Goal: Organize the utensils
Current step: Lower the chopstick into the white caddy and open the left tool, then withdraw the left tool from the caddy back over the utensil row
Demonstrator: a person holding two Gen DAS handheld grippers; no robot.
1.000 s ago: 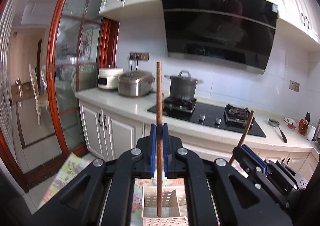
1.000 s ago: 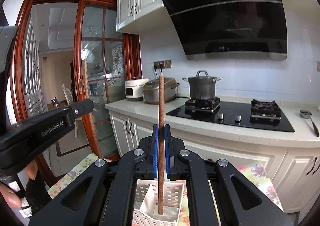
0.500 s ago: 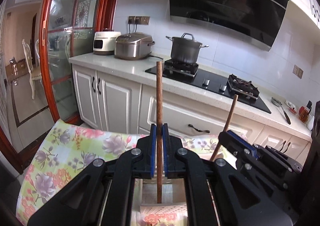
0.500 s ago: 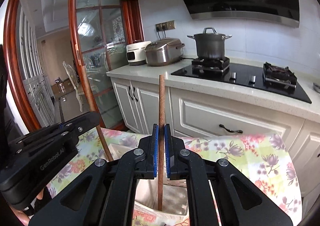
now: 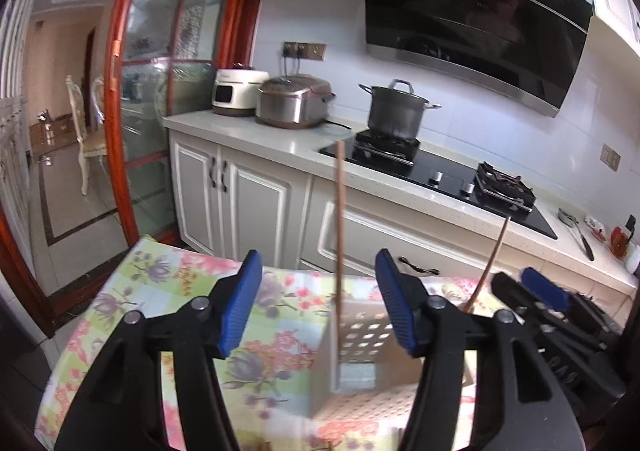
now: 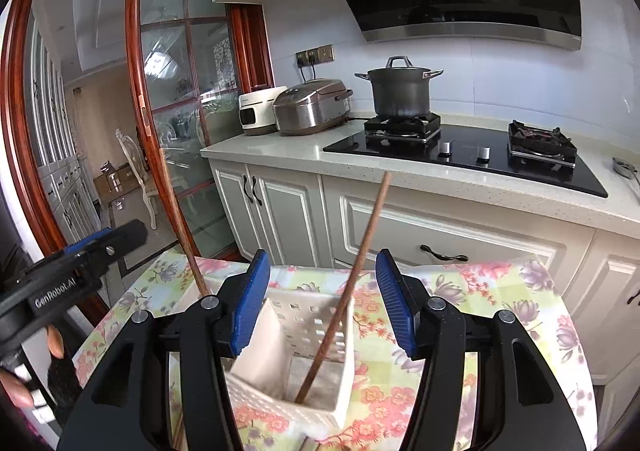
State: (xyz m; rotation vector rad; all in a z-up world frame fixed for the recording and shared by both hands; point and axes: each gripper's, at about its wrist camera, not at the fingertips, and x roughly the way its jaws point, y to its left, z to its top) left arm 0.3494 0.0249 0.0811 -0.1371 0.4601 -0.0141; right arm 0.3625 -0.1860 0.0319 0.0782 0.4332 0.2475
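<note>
Floral cloth covers the bench (image 6: 500,291), where a white perforated holder (image 6: 312,319) sits near its front edge. Both wooden chopsticks, one (image 5: 340,227) and the other (image 6: 348,291), already stand inside it. Left tongs (image 5: 320,311) and right tongs (image 6: 320,305) tilt downward over the holder, jaws opening, chopsticks free between them.

Both claws share one build: the left claw (image 5: 318,299) has glossy black plastic arms, round silver screws at the joints and ribbed blue pads (image 5: 240,309). The right claw (image 6: 318,301) matches. Beside it, white "GenRobot.AI" lettering (image 6: 54,291) runs along the left claw's black arm.
</note>
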